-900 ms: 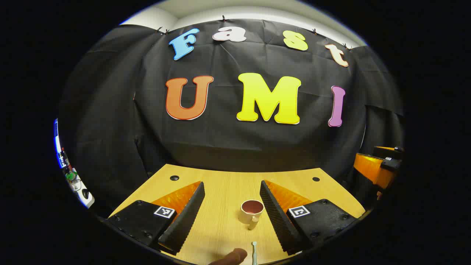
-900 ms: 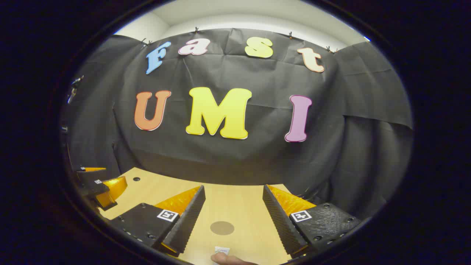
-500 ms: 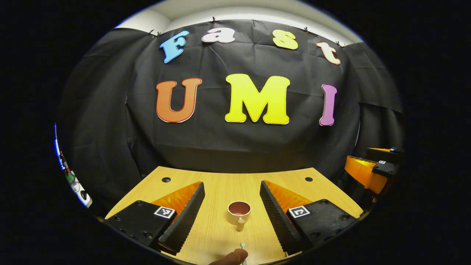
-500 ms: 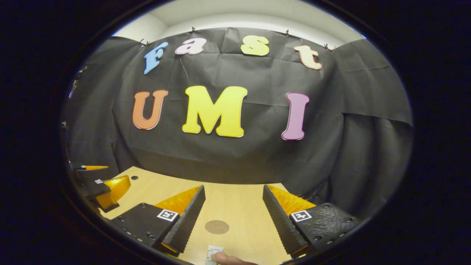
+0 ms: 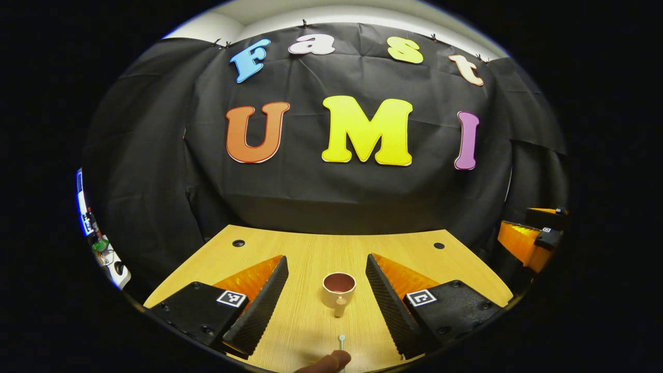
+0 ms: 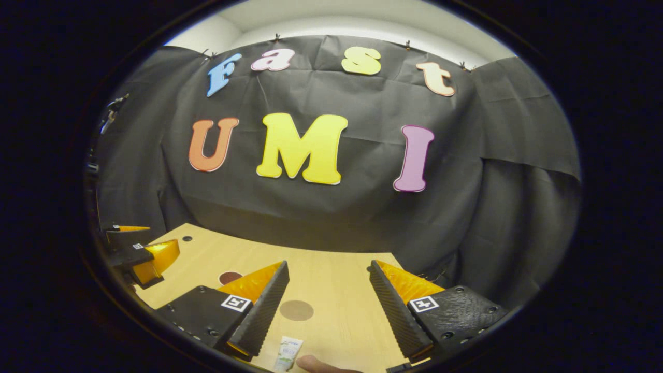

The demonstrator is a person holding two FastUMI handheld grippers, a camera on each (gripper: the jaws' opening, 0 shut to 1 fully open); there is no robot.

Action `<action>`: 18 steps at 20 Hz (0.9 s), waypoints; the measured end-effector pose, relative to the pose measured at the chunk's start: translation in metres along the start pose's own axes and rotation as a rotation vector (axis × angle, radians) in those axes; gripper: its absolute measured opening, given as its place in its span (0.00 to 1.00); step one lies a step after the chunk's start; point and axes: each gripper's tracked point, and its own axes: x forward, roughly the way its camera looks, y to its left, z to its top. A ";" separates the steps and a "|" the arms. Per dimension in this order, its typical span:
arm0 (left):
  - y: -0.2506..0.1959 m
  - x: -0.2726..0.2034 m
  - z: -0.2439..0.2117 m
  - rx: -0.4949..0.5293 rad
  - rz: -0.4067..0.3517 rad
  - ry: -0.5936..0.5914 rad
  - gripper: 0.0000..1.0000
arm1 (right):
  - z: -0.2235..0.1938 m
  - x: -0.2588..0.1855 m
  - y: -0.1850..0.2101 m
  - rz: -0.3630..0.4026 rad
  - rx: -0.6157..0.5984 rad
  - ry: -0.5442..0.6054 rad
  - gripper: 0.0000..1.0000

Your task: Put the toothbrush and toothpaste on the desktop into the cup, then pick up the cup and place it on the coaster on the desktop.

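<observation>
A cream cup (image 5: 339,290) with a dark pink inside stands upright on the wooden table (image 5: 311,248), its handle turned toward me. It sits between the fingers of my left gripper (image 5: 326,257), which is open and touches nothing. Just below the cup lies the tip of the toothbrush (image 5: 342,339), next to a person's fingertip (image 5: 331,361). In the right gripper view, the round brown coaster (image 6: 296,310) lies flat between the fingers of my open right gripper (image 6: 327,264). The white toothpaste tube (image 6: 287,352) lies nearer, at the bottom edge. The cup's rim (image 6: 229,277) peeks out beyond the left-hand finger.
The other gripper (image 5: 528,235) shows at the right edge of the left gripper view; the left gripper (image 6: 140,254) hovers at the far left of the right gripper view. Small dark holes (image 5: 238,242) (image 5: 438,245) mark the table's back corners. The black cloth wall closes off the table's far edge.
In the left gripper view the cup has slid to the centre between the fingers. In the right gripper view more of the toothpaste tube shows and the cup's rim has come into sight.
</observation>
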 end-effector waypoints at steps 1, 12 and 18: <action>0.000 0.000 0.001 0.005 0.001 -0.001 0.96 | -0.002 0.001 0.001 0.001 -0.002 0.001 0.92; 0.001 0.005 -0.092 0.046 -0.019 0.201 0.96 | -0.055 -0.002 0.009 0.015 -0.035 0.109 0.97; -0.018 -0.005 -0.197 0.111 -0.105 0.461 0.96 | -0.091 -0.006 0.013 0.042 -0.052 0.209 0.98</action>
